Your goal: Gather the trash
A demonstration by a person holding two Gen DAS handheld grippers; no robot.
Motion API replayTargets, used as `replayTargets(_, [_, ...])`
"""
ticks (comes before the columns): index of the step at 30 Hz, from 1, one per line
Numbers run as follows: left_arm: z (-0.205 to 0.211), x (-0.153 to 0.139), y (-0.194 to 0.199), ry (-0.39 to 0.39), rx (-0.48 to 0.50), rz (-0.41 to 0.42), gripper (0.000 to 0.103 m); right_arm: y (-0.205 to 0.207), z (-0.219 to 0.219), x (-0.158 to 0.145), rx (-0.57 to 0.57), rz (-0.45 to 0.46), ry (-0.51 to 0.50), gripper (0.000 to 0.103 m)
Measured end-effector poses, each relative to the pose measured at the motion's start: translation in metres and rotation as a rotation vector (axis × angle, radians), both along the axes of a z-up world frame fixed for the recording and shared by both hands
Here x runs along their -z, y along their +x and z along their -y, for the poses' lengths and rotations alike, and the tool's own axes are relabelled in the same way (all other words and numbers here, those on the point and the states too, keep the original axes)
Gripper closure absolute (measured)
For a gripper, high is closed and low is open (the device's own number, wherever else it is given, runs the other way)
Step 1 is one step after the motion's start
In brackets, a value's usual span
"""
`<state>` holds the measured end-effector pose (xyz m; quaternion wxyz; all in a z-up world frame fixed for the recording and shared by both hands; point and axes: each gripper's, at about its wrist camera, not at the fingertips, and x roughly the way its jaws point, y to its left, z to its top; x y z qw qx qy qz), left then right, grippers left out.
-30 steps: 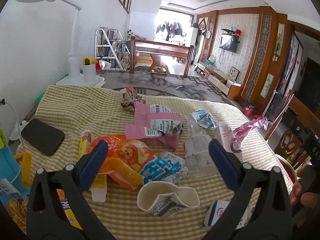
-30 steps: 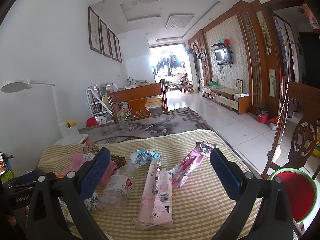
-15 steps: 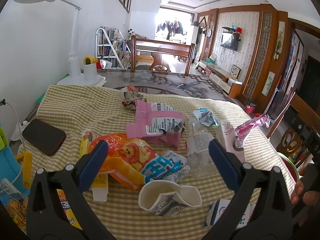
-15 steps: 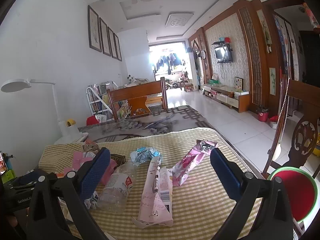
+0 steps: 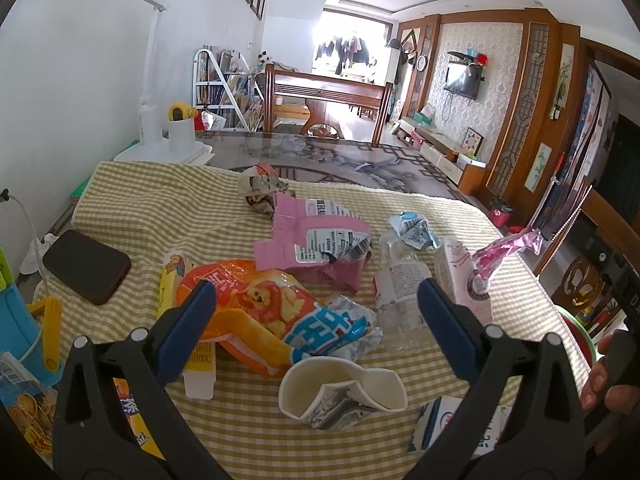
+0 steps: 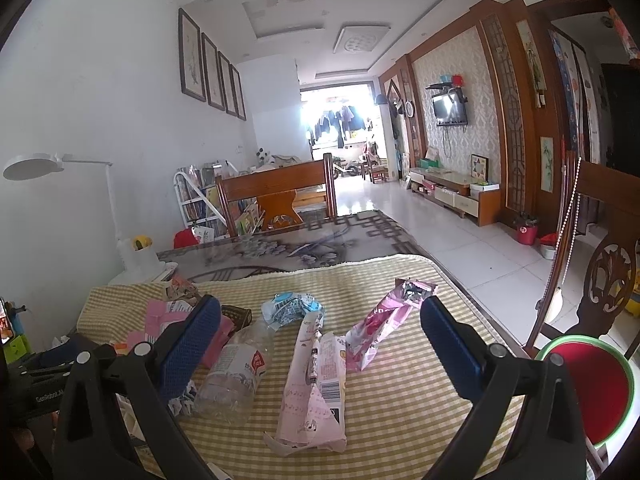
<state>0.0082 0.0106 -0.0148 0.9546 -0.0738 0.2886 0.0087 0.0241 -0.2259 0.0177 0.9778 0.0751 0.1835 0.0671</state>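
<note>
So nothing's grabbed yet: both left gripper (image 5: 316, 316) and right gripper (image 6: 320, 332) fingers spread wide; crushed cup (image 5: 340, 392) at 6 o'clock looks like the next pick.

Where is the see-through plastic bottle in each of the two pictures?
Left wrist view: the plastic bottle lies right of centre on the checked cloth, just left of the gripper's right finger.
Right wrist view: the plastic bottle lies lower left, beside the gripper's left finger.
Shared landmark: the crumpled blue and white wrapper sits just beyond the bottle's neck in both.
</note>
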Motion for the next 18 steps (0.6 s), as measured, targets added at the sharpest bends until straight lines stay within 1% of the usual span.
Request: replayTargets(18, [-0.0015,0.0008,0.0007,0.006,-0.009,-0.003,0.005,0.0033,-0.0027,0.0008,-0.008,-0.017,-0.012,0.007])
